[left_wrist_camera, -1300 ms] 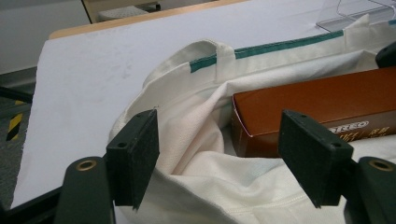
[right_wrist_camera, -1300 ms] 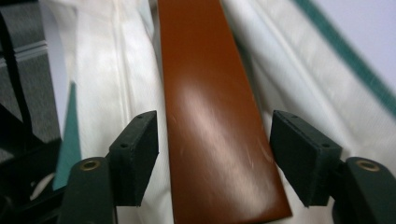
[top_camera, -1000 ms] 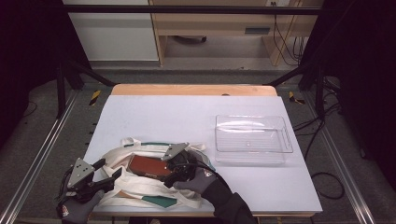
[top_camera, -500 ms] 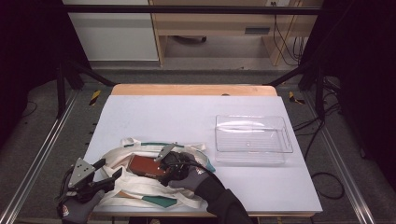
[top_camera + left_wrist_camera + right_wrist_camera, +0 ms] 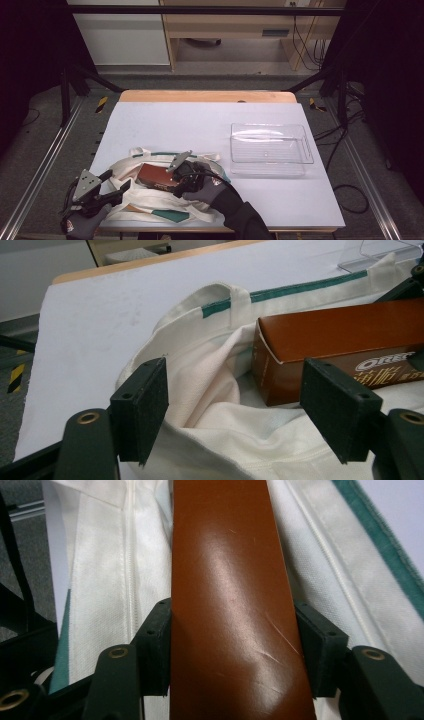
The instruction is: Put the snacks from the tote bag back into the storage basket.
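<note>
Since the earlier frames, the right gripper (image 5: 176, 181) has slid along the brown cookie box (image 5: 156, 176) and its jaws have just been closing; in the right gripper view both black foam pads (image 5: 159, 645) now press flat against the 2 long sides of the glossy, lightly scratched cardboard, so this gripper is pinching the box. Nearest the person, at the table's front left corner, the left gripper (image 5: 116, 183) has kept its place, a grey three-cornered plate on top and a gloved hand behind it. Its jaws stand spread wide: in the left gripper view the 2 square pads (image 5: 142, 410) sit well apart with soft folds of the cream canvas tote bag (image 5: 215, 405) lying between them, and whether the lower cloth is caught under a pad I cannot tell. The bag is limp, woven, crumpled into ridges, with a teal-green band (image 5: 300, 287) along its hem and a looped cloth handle. The box is a long rectangular carton with a printed logo on its side and 1 end flap slightly lifted; it rests inside the bag's open mouth, lying flat. All this lies on the smooth pale lavender table top (image 5: 190, 125). Farther off to the right, well apart from the bag, a clear plastic rectangular tray (image 5: 270, 148) with ribbed floor and rounded rim stands on the table, and beyond it runs the table's light wooden edge (image 5: 207, 96).
</note>
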The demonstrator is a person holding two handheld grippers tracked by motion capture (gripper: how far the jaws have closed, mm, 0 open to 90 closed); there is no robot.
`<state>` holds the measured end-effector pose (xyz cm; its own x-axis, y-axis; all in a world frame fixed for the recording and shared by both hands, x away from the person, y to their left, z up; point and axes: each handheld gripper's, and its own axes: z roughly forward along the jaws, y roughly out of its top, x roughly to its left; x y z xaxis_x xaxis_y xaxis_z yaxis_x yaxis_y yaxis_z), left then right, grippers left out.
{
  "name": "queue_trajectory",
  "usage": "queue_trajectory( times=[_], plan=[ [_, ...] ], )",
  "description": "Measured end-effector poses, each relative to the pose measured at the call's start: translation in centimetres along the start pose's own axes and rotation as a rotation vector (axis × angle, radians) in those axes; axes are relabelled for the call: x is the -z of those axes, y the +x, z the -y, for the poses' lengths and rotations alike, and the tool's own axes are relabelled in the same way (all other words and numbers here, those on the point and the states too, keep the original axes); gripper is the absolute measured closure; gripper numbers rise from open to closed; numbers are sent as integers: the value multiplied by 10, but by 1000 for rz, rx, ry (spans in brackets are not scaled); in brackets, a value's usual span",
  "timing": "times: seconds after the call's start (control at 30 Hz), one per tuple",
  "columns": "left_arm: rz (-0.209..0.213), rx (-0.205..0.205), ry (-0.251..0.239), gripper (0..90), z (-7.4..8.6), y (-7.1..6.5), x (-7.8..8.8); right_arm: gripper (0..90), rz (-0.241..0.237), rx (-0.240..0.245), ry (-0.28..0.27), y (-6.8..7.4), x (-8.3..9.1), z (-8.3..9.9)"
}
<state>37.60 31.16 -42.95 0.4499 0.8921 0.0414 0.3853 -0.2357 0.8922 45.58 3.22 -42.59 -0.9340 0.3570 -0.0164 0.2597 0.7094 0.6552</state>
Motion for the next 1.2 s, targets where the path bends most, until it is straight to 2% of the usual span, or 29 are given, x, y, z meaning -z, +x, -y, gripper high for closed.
queue_trajectory(
  times=[0.17,0.47,0.73,1.2],
  plan=[
    [-5,10,-11,270,0,1,2,428,-3,-5,-37,0,13,-3],
    [-2,6,-2,269,1,1,1,430,-20,-22,-102,0,43,-10],
    [12,-6,12,266,1,-1,-1,431,-7,-31,-144,-6,72,-9],
    [18,-19,15,247,1,-3,-2,431,68,-70,-170,-25,115,9]
  ],
)
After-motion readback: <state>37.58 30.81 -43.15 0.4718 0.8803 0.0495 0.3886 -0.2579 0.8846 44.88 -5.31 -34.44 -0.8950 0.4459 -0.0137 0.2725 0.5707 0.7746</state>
